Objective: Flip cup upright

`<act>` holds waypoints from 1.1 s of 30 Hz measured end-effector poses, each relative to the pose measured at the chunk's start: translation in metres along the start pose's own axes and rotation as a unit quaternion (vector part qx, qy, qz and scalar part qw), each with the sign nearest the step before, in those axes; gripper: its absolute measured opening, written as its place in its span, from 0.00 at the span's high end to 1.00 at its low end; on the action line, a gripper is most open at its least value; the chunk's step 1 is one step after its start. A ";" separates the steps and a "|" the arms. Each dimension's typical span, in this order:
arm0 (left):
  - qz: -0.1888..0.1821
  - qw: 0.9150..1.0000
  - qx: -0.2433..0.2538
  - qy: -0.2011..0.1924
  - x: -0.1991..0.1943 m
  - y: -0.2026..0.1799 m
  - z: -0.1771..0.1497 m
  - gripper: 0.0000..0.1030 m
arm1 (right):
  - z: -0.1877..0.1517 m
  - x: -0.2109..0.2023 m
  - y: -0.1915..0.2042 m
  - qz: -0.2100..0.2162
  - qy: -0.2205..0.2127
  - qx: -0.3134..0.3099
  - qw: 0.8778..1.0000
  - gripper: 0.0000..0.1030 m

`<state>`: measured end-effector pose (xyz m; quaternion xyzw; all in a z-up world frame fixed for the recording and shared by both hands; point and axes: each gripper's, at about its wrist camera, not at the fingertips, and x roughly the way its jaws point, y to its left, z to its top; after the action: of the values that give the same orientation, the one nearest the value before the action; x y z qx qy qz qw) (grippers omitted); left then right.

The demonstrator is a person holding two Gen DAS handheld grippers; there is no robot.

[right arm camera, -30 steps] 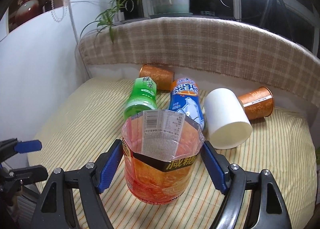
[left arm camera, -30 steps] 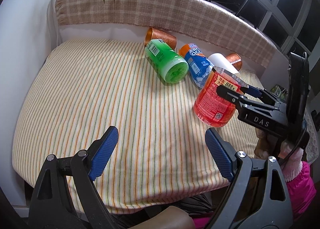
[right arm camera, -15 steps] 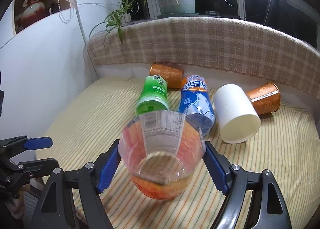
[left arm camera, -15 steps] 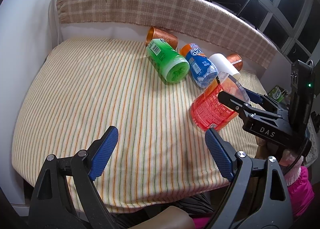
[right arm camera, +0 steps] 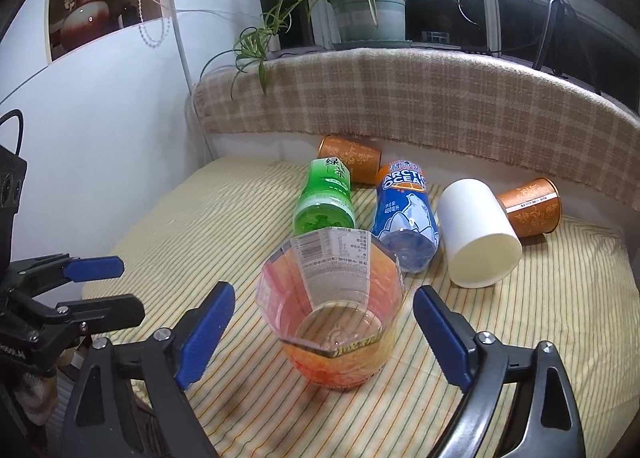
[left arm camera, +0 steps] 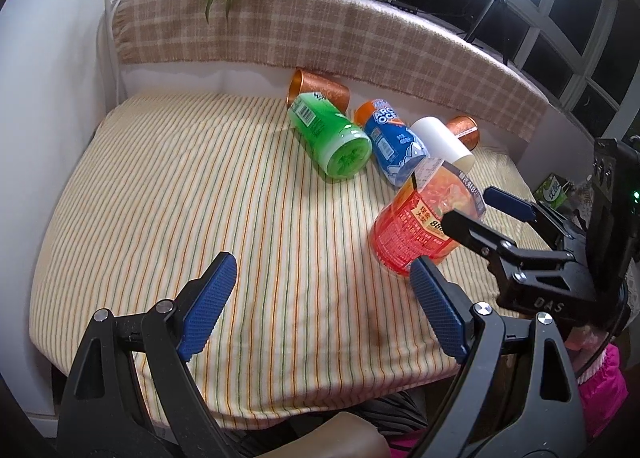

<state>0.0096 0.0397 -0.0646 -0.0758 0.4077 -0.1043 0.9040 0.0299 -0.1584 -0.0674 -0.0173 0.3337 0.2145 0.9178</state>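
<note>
A clear orange-red cut-bottle cup [right arm camera: 332, 318] stands upright on the striped cloth, mouth up; it also shows in the left wrist view [left arm camera: 420, 230]. My right gripper [right arm camera: 324, 332] is open, its blue pads either side of the cup with gaps to its walls. In the left wrist view the right gripper [left arm camera: 480, 209] sits around the cup at the right. My left gripper [left arm camera: 320, 306] is open and empty over the cloth's front part.
Lying on their sides behind the cup: a green cup [right arm camera: 324, 201], a blue Arctic Ocean cup [right arm camera: 404, 217], a white cup [right arm camera: 476, 238] and two copper-orange cups [right arm camera: 352, 157] [right arm camera: 532, 209]. A plaid-covered back ledge [right arm camera: 400, 97] carries a potted plant. A white wall stands at left.
My right gripper lowered the orange-red cup onto the cloth, tipped it upright and opened; the pads now stand off its sides. The left gripper stayed put.
</note>
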 end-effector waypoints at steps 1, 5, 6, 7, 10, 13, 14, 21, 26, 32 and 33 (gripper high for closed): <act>0.001 1.000 0.002 -0.004 -0.001 -0.001 0.001 0.12 | -0.001 -0.003 0.000 -0.001 -0.003 0.001 1.000 0.08; 0.000 1.000 0.006 -0.018 -0.007 -0.004 0.003 0.12 | -0.004 -0.015 0.001 -0.003 -0.011 0.002 1.000 0.06; 0.000 1.000 0.007 -0.024 -0.009 -0.005 0.004 0.12 | -0.005 -0.018 0.001 -0.004 -0.014 0.002 1.000 0.05; 0.001 1.000 0.007 -0.026 -0.010 -0.006 0.004 0.12 | -0.005 -0.022 0.001 -0.005 -0.016 0.002 1.000 0.05; 0.001 0.999 0.012 -0.045 -0.017 -0.010 0.006 0.12 | -0.007 -0.030 0.002 -0.010 -0.024 0.003 1.000 0.04; 0.006 0.998 0.022 -0.066 -0.022 -0.016 0.009 0.12 | -0.009 -0.038 0.001 -0.016 -0.031 0.008 0.999 0.04; 0.008 0.997 0.025 -0.074 -0.024 -0.018 0.009 0.12 | -0.009 -0.041 0.000 -0.019 -0.034 0.010 0.999 0.04; 0.030 0.990 0.057 -0.124 -0.038 -0.033 0.011 0.12 | -0.009 -0.055 -0.009 -0.046 -0.049 0.031 0.997 0.02; 0.041 0.984 0.074 -0.156 -0.046 -0.041 0.010 0.05 | -0.010 -0.065 -0.014 -0.084 -0.066 0.046 0.993 0.00; 0.059 0.977 0.082 -0.189 -0.053 -0.045 0.008 0.01 | -0.008 -0.074 -0.020 -0.131 -0.084 0.063 0.986 0.00; 0.062 0.976 0.083 -0.190 -0.053 -0.045 0.008 0.01 | -0.007 -0.075 -0.021 -0.136 -0.086 0.065 0.985 0.00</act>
<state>-0.0243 0.0098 -0.0106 0.0063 0.2219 -0.0654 0.9729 -0.0170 -0.2074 -0.0293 0.0152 0.2613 0.0659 0.9629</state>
